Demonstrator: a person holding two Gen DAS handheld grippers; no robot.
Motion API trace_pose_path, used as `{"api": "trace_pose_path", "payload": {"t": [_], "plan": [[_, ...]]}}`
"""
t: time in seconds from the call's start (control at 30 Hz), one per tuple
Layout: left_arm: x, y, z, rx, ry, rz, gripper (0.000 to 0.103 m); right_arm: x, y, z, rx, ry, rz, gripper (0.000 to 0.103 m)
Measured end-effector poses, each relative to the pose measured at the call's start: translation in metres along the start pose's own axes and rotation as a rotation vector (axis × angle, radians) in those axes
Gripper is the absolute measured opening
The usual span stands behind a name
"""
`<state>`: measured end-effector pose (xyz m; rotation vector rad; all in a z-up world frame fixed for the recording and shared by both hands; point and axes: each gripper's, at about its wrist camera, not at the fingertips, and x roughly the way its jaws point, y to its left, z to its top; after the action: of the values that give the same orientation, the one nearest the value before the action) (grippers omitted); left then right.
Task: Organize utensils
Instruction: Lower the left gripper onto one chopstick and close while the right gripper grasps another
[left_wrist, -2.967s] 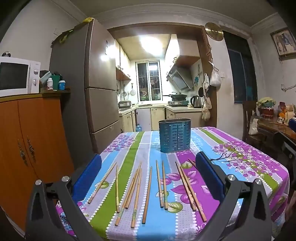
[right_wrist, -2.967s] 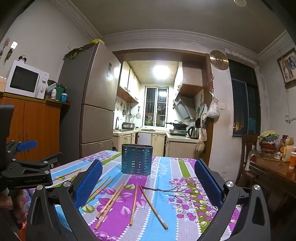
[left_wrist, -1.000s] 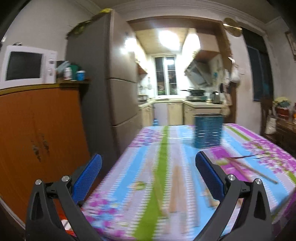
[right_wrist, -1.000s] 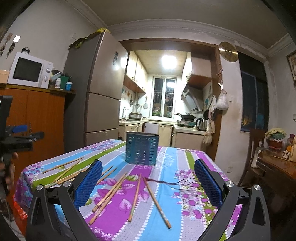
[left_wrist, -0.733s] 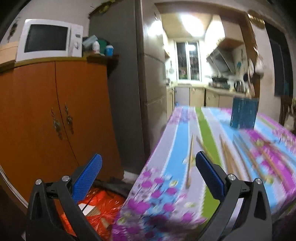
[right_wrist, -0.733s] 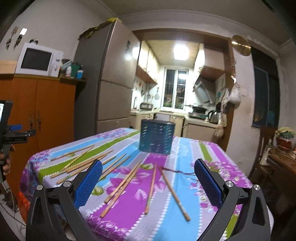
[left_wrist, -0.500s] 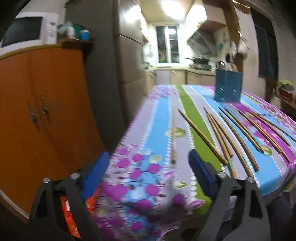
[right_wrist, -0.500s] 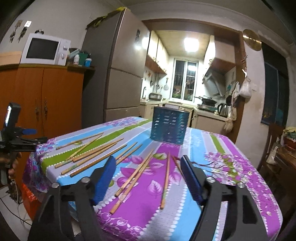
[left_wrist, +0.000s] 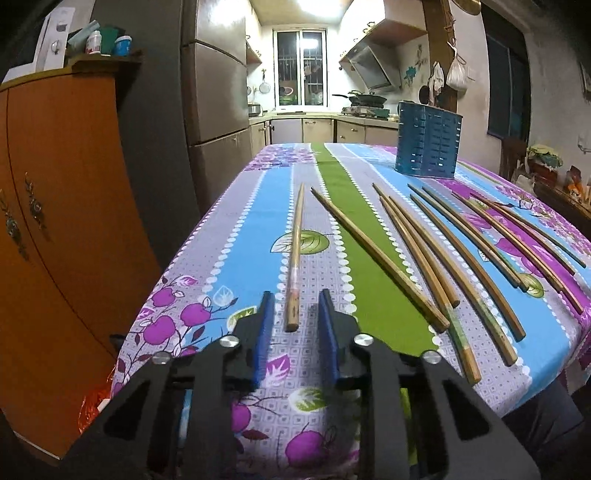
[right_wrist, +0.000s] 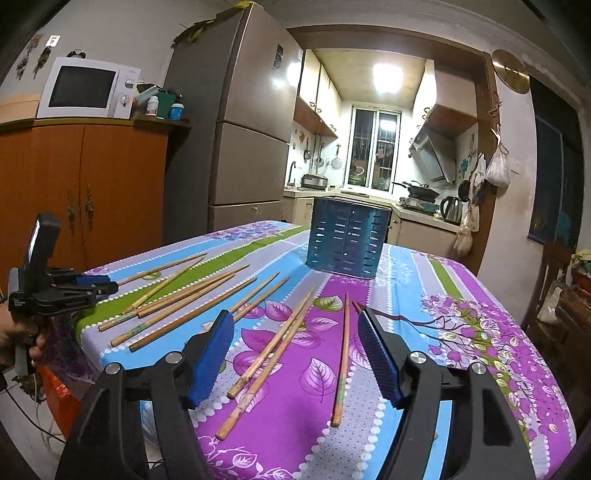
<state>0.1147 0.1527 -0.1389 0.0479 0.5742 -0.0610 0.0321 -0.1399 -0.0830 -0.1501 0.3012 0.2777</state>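
The chopsticks (left_wrist: 417, 254) are lying loose on a flower-patterned tablecloth (left_wrist: 240, 251) striped in blue, green, grey and purple, all on the near side of the blue utensil holder (left_wrist: 427, 144). They are slim bamboo-brown sticks, thicker at the near ends, some with a greenish worn band by the butt. The holder, a slotted blue metal box, is standing upright toward the far end of the cloth.

In the left wrist view the left gripper (left_wrist: 293, 301) is pointing down at the near left corner of the cloth, far from the holder. Its jaws are closing around the butt end of the leftmost chopstick (left_wrist: 295, 254), a straight pale-brown stick lying apart from the others on a blue stripe. The stick's end is lying between the blue pads (left_wrist: 265, 325), with a gap showing on each side, so nothing is gripped.

In the right wrist view the right gripper (right_wrist: 295, 325) is hovering over the purple stripe nearer the holder, its jaws standing wide and unclenched. 2 chopsticks (right_wrist: 271, 347) lying side by side and 1 single chopstick (right_wrist: 343, 354) are showing on the cloth between its fingers, none pinched. At the left edge a person's hand (right_wrist: 16, 345) is holding the left gripper by its handle.
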Motion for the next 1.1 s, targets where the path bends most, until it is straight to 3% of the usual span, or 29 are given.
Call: {"api": "trace_pose_path", "payload": {"t": [0.1,0.37,0.47,0.73,1.03,1.1], "plan": [[0.003,-0.006,0.001,0.007,-0.008,-0.007,0.022,0.001,-0.007,-0.001,0.012,0.009,0.005,0.067],[0.004,-0.011,-0.001,-0.01,-0.038,0.002,0.021,-0.024,-0.046,-0.023,0.037,0.038,-0.045,0.037],[0.004,-0.014,-0.002,-0.01,-0.039,0.008,0.014,-0.028,-0.055,-0.033,0.065,0.079,-0.03,0.029],[0.003,-0.016,-0.002,-0.028,-0.042,0.022,0.013,-0.012,0.008,-0.046,0.093,0.156,0.155,0.026],[0.001,-0.015,-0.003,-0.03,-0.046,0.019,0.013,0.001,0.035,-0.058,0.076,0.176,0.111,0.026],[0.001,-0.015,-0.004,-0.032,-0.051,0.019,0.013,0.001,0.03,-0.059,0.086,0.172,0.103,0.016]]}}
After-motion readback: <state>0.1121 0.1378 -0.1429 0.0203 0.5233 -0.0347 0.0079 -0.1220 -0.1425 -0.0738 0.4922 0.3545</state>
